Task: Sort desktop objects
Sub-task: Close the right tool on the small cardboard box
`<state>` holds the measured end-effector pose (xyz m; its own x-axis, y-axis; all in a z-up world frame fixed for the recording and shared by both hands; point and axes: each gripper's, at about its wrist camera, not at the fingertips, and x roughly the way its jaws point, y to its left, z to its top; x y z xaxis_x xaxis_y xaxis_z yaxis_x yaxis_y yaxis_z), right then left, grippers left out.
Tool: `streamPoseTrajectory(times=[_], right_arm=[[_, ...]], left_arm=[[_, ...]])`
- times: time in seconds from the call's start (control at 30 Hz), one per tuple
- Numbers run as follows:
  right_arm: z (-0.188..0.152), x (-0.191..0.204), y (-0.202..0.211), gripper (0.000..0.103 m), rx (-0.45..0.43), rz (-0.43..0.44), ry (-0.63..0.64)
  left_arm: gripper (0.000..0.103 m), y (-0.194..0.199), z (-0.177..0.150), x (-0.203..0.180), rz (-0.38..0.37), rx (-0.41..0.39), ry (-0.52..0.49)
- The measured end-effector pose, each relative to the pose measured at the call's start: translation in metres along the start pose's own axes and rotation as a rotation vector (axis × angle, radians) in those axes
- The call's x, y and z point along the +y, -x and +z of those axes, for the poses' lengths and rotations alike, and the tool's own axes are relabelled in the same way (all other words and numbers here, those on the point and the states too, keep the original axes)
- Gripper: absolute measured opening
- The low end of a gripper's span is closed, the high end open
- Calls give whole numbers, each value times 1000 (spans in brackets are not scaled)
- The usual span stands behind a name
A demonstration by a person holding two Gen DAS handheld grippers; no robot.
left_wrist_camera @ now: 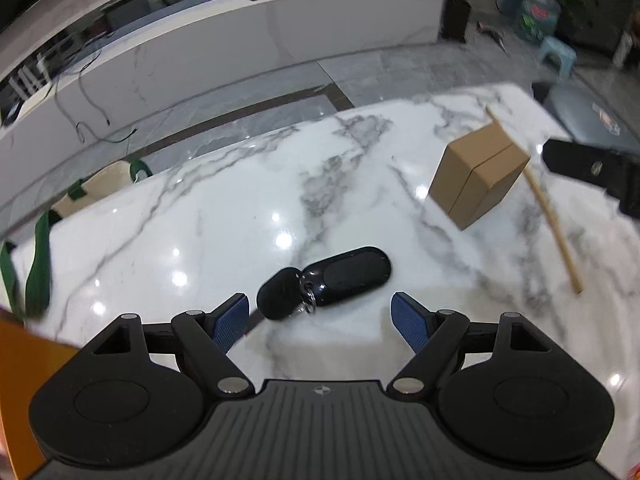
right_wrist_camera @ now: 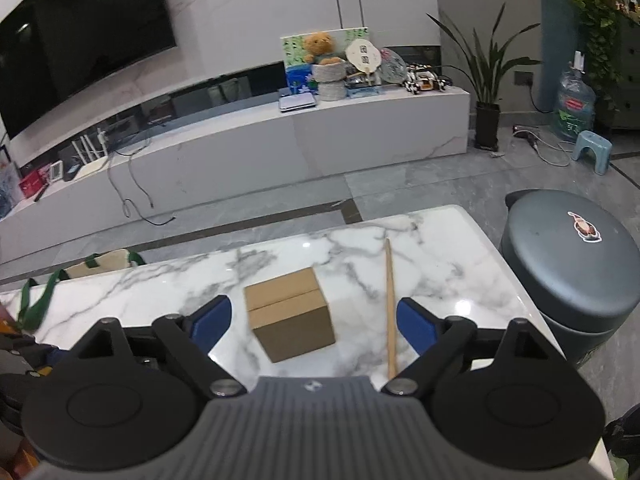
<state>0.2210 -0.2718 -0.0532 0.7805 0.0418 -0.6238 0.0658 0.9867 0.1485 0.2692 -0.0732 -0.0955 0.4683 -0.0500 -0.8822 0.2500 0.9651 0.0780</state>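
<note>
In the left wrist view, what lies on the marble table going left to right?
Green strap → black key fob with its ring → cardboard box → wooden stick → right gripper at the frame edge.

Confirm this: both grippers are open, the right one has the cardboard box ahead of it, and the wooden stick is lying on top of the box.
Not quite. The wooden stick lies on the marble table beside the cardboard box, not on it, as the right wrist view shows. The left gripper and right gripper are open.
</note>
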Motion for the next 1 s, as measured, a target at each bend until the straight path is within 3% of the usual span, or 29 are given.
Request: streamPoseTrajectory(times=[0.2, 0.6, 0.83, 0.93, 0.97, 1.0], right_arm=[[2, -7, -17, 90, 19, -3, 1], [-7, 14, -48, 91, 77, 24, 84], [-18, 15, -60, 93, 9, 49, 110], [-22, 22, -69, 91, -17, 40, 175], [-23, 22, -73, 82, -5, 40, 186], [-23, 20, -79, 67, 26, 42, 180]], left_arm=[[93, -21, 4, 3, -4, 20, -52], [92, -33, 8, 10, -49, 10, -38], [75, -27, -1, 7, -82, -5, -13], [60, -24, -2, 4, -85, -1, -19], [54, -22, -2, 3, -86, 1, -25], [50, -22, -3, 1, -86, 5, -33]])
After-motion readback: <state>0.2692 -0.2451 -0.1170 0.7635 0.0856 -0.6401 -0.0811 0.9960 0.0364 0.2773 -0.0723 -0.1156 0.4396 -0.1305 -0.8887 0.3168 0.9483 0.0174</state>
